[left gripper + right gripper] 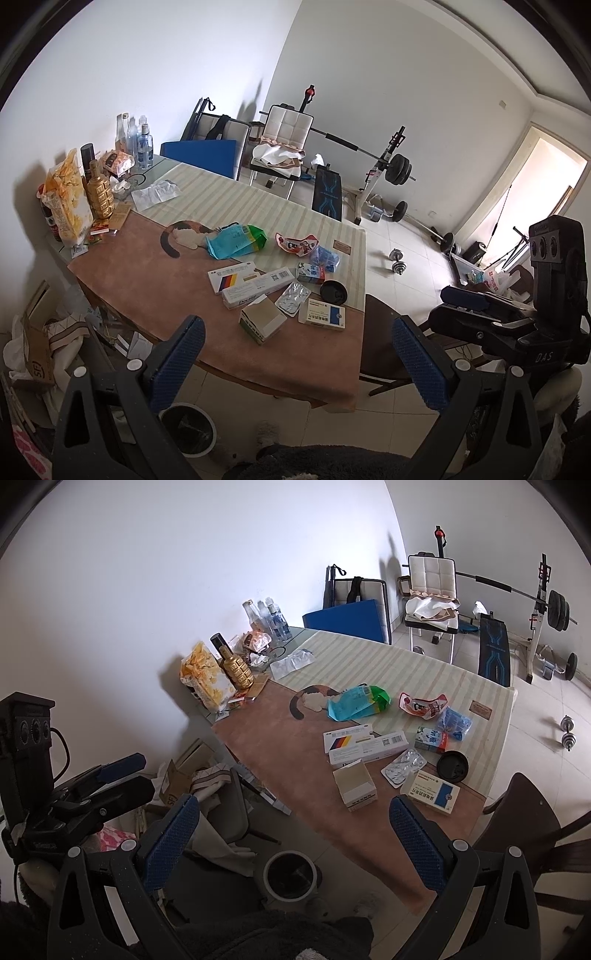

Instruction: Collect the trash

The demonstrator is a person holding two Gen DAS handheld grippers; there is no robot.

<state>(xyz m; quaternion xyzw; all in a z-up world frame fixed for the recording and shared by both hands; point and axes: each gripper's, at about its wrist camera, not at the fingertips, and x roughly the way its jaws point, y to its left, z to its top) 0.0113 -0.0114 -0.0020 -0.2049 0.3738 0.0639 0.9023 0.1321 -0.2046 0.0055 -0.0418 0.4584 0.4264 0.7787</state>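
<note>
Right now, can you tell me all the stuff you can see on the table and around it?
Boxes: four, mostly white, near table edge.
Wrappers: three or so, teal, red, blue, mid-table.
Pill pack: one, silver, among boxes.
Lid: one, black, right of pill pack.
Bottles: several, clear, far corner.
Gold bottle: one, by wall.
Snack bag: one, yellow, by wall.
Bin: one, white-rimmed, on floor.
Chair: one, white, beyond table.
Left gripper: open.
Right gripper: open.

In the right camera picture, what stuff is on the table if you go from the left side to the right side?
Yellow snack bag → gold bottle → teal and green wrapper → red wrapper → blue crumpled packet → small brown card.
</note>
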